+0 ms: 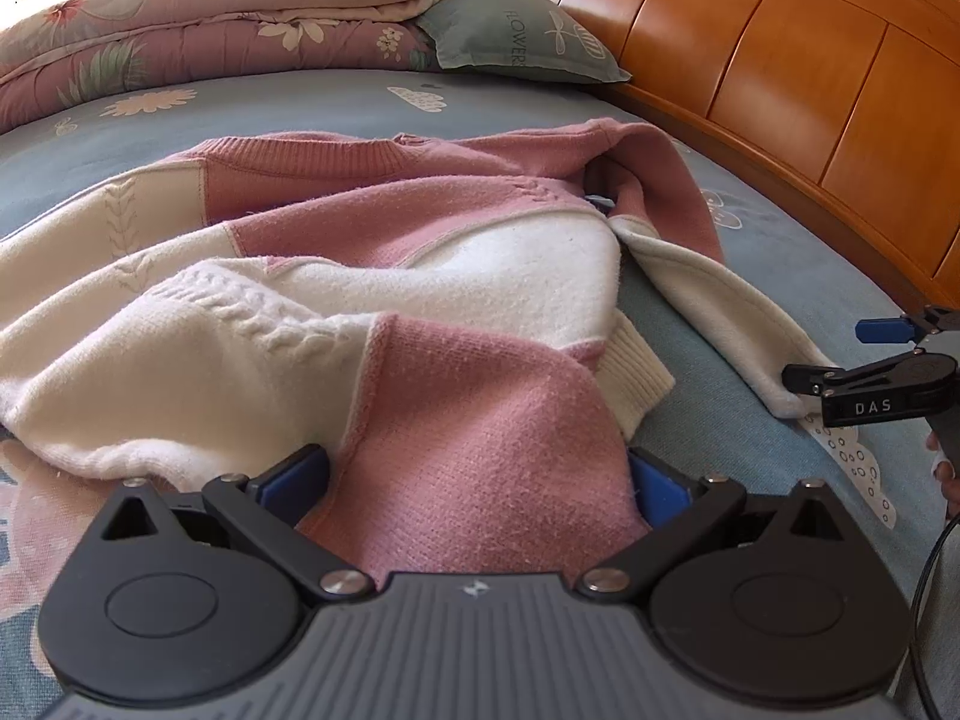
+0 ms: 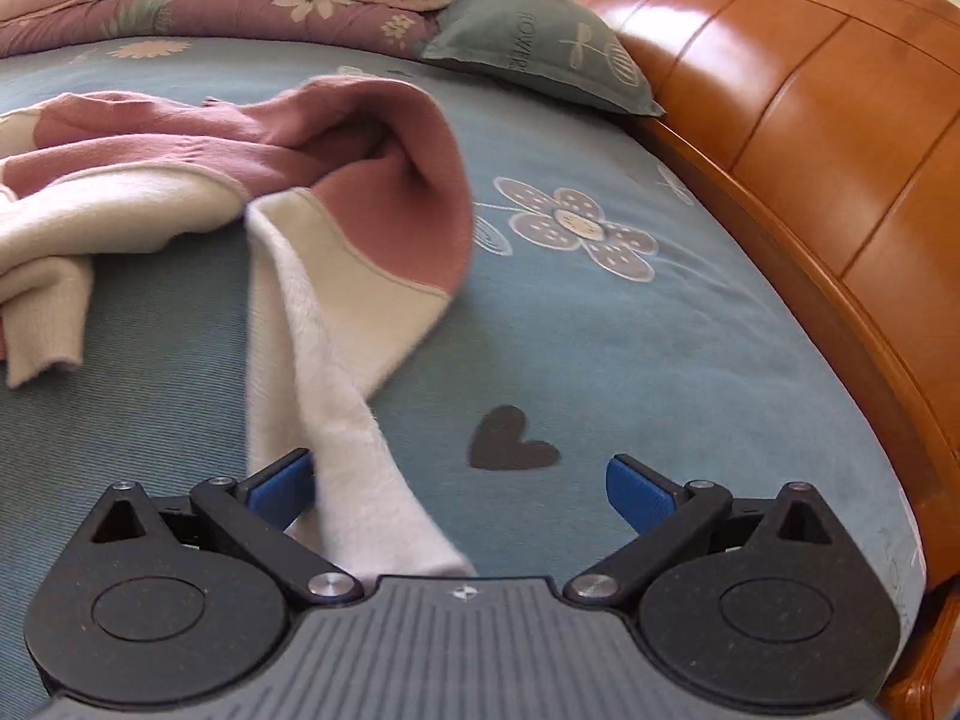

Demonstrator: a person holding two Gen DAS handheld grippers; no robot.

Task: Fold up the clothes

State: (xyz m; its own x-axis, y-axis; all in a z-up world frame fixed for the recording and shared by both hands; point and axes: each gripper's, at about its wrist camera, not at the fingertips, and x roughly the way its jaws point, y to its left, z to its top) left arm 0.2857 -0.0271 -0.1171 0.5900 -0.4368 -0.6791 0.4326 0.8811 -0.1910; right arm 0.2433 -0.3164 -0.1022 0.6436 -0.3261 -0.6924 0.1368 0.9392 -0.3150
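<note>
The soft pink and cream knitted sweater (image 1: 384, 252) lies crumpled on the blue flowered bed sheet (image 2: 600, 348), close to the shiny orange wooden headboard (image 2: 810, 150). Both tongs are at the near edge of the sweater, and the rest of it stretches away from them toward the folded flowery quilt (image 1: 180, 30) and the grey-green pillow (image 1: 516, 36). The left tongs (image 1: 480, 483) are spread wide, and a pink part of the sweater fills the gap between the blue pads; they do not look squeezed on it. The right tongs (image 2: 459, 489) are spread wide too. A long cream sleeve (image 2: 336, 372) runs from the heap straight down to them and lies against the left blue pad (image 2: 279, 489), with the other pad well apart from it. The sleeve's length points right at the right tongs, so those look best placed to pinch its end. The next move probably means closing on that end and carrying it across the body of the sweater.
</note>
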